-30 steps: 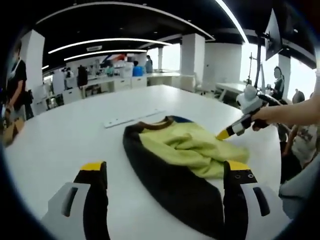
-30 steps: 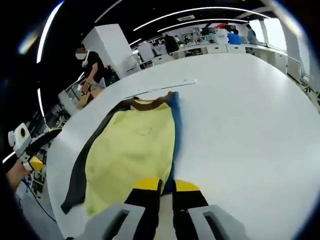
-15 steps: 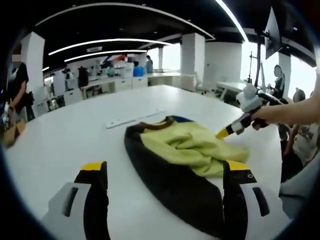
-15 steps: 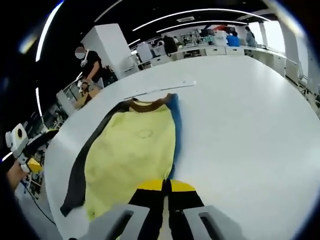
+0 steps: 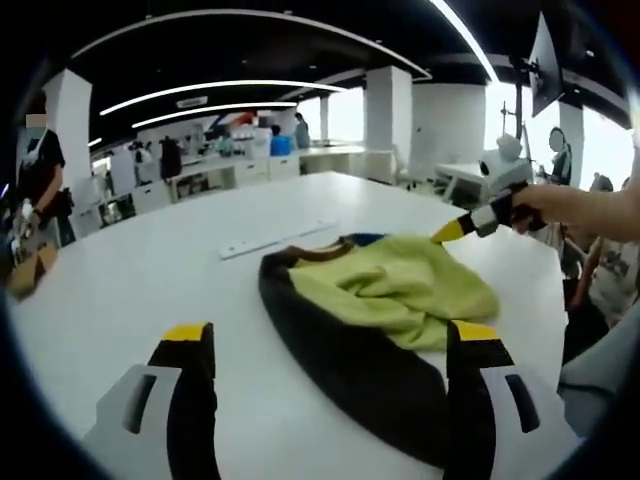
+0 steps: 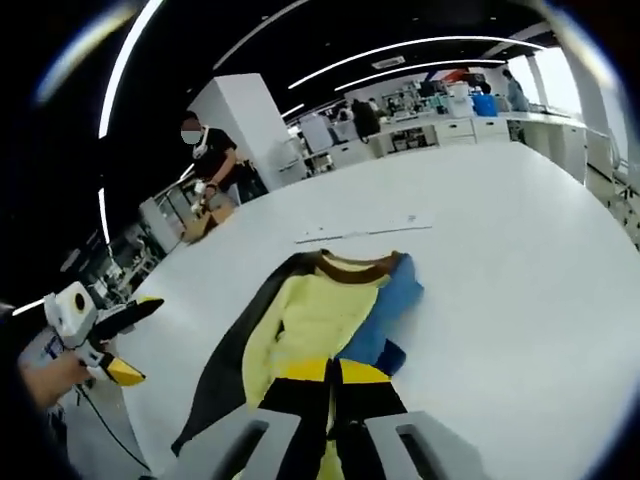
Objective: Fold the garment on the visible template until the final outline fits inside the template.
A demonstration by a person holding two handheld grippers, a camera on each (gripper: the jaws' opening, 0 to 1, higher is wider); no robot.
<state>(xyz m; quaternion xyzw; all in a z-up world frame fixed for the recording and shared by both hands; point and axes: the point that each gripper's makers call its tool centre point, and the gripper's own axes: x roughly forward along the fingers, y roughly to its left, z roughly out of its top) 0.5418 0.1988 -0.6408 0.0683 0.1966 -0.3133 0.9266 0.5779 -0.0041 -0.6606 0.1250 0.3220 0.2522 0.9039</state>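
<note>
Ahead, in the left gripper view, the left tongs (image 5: pixel 330 345) stand wide apart over the white worktop (image 5: pixel 130 280); the garment (image 5: pixel 375 310) lies crumpled beyond them, a pale strip (image 5: pixel 278 238) behind it, the right tongs (image 5: pixel 447 231) above its far edge. In the right gripper view, the right tongs (image 6: pixel 325 372) pinch the garment's (image 6: pixel 310 320) yellow hem; a person (image 6: pixel 215 165) stands past the worktop (image 6: pixel 520 260), and the left tongs (image 6: pixel 125 345) hang beside it.

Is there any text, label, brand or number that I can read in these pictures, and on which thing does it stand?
None can be read.
The garment shows no print or label.
The white strip on the table has marks too small to read.
</note>
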